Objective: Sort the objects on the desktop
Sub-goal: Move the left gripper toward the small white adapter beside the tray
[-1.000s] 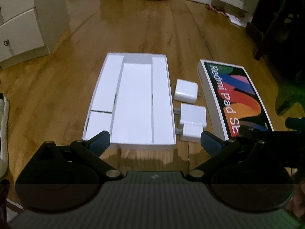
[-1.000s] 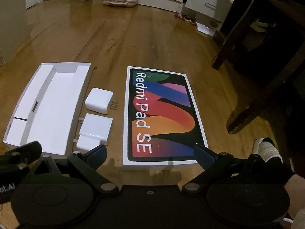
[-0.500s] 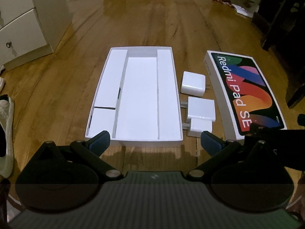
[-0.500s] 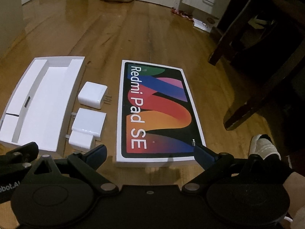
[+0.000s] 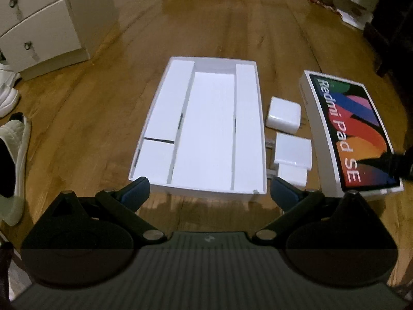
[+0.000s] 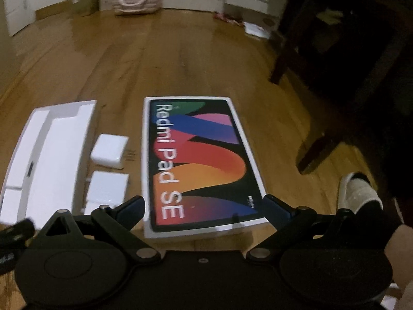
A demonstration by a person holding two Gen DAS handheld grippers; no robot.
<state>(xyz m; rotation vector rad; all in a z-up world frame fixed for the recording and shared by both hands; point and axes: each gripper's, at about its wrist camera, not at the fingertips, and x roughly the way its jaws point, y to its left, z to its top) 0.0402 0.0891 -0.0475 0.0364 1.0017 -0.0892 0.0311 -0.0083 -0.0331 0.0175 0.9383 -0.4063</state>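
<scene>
An open white box tray (image 5: pixel 247 118) with compartments lies on the wooden floor; it shows at the left of the right wrist view (image 6: pixel 15 160). Right of it lie a white charger (image 5: pixel 283 115) and a second white charger (image 5: pixel 293 159), also in the right wrist view (image 6: pixel 109 151) (image 6: pixel 107 191). A colourful "Redmi Pad SE" box lid (image 5: pixel 353 131) (image 6: pixel 198 162) lies farthest right. My left gripper (image 5: pixel 209 191) is open and empty before the tray's near edge. My right gripper (image 6: pixel 204 206) is open and empty over the lid's near edge.
A white drawer cabinet (image 5: pixel 38 23) stands at the far left, white shoes (image 5: pixel 13 155) beside it. Dark furniture legs (image 6: pixel 317 139) stand right of the lid. A pink case (image 6: pixel 136 0) and cardboard boxes line the far wall. A slippered foot (image 6: pixel 361 191) is at right.
Both grippers have pulled back and risen a little, so the tray, chargers and lid look smaller and farther. Nothing on the floor has moved. Both grippers stay open.
</scene>
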